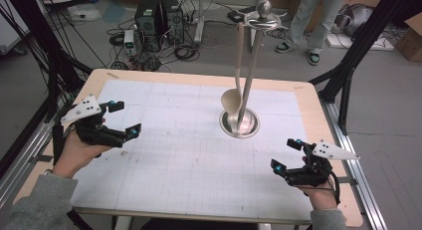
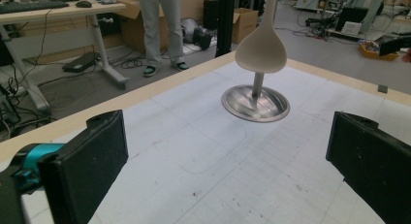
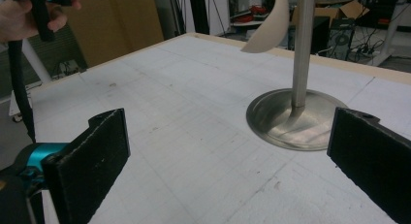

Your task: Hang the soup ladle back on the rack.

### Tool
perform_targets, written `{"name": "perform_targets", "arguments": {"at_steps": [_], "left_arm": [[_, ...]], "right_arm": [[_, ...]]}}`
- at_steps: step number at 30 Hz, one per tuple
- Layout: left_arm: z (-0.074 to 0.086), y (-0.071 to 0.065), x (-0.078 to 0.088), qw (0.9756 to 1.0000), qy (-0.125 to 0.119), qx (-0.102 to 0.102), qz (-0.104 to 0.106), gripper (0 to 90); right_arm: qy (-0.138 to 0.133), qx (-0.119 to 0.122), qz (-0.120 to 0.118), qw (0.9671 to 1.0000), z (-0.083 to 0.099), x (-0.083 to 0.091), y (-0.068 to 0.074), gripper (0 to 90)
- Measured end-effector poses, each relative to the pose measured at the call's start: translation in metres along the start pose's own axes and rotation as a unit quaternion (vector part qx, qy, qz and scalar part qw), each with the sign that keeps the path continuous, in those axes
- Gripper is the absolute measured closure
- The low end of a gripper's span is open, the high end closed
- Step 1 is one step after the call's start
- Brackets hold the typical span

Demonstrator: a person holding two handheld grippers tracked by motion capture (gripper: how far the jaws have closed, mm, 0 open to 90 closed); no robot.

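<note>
Desk [image 1: 164, 155] wears a white grid mat, cables and computer towers [image 1: 159, 18] on the floor behind. A beige spoon [image 1: 234, 93] hangs off the steel stand [image 1: 249, 75] at 1 o'clock. Left gripper [image 1: 119, 119] at 9 and right gripper [image 1: 284, 155] at 4 hover released, empty.

Spoon [image 2: 260, 49] handle beyond the top edge

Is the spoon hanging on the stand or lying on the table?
Hanging. The spoon dangles bowl-down from the top of the metal stand, its bowl above the round base, clear of the table.
</note>
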State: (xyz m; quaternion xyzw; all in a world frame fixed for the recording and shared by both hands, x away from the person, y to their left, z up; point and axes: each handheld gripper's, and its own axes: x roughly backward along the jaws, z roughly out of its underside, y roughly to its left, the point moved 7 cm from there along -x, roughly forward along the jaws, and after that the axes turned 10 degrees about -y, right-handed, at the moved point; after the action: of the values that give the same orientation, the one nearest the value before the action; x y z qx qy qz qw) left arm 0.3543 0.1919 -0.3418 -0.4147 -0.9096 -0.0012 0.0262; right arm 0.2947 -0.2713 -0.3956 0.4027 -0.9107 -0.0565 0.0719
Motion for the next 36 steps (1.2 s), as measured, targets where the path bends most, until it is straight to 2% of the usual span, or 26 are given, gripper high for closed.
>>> {"name": "perform_targets", "arguments": {"at_steps": [9, 13, 16, 22, 29, 31, 34, 36], "left_arm": [[0.007, 0.001, 0.019, 0.9997, -0.017, 0.01, 0.011, 1.8], [0.011, 0.004, 0.027, 0.9997, -0.022, 0.01, 0.006, 1.8], [0.015, 0.008, 0.034, 0.9993, -0.032, 0.017, -0.006, 1.8], [0.02, 0.015, 0.044, 0.9989, -0.036, 0.023, -0.021, 1.8], [0.022, 0.012, 0.047, 0.999, -0.035, 0.017, -0.021, 1.8], [0.026, 0.009, 0.053, 0.9991, -0.033, 0.008, -0.023, 1.8], [0.026, 0.013, 0.057, 0.9987, -0.036, 0.015, -0.032, 1.8], [0.027, 0.018, 0.061, 0.9978, -0.048, 0.023, -0.041, 1.8]], "right_arm": [[-0.005, -0.001, 0.004, 1.0, -0.001, 0.001, -0.003, 0.1], [-0.007, -0.001, 0.006, 1.0, -0.001, 0.003, -0.005, 0.1], [-0.012, 0.002, 0.008, 0.9999, -0.002, 0.002, -0.006, 0.2], [-0.009, 0.001, 0.01, 0.9999, 0.0, 0.002, -0.008, 0.1], [-0.016, 0.005, 0.015, 0.9997, -0.001, 0.002, -0.01, 0.1], [-0.023, 0.01, 0.023, 0.9994, -0.003, 0.004, -0.011, 0.1], [-0.036, 0.012, 0.033, 0.9988, -0.006, 0.007, -0.013, 0.1], [-0.048, 0.013, 0.048, 0.9976, -0.009, 0.013, -0.017, 0.1]]}}
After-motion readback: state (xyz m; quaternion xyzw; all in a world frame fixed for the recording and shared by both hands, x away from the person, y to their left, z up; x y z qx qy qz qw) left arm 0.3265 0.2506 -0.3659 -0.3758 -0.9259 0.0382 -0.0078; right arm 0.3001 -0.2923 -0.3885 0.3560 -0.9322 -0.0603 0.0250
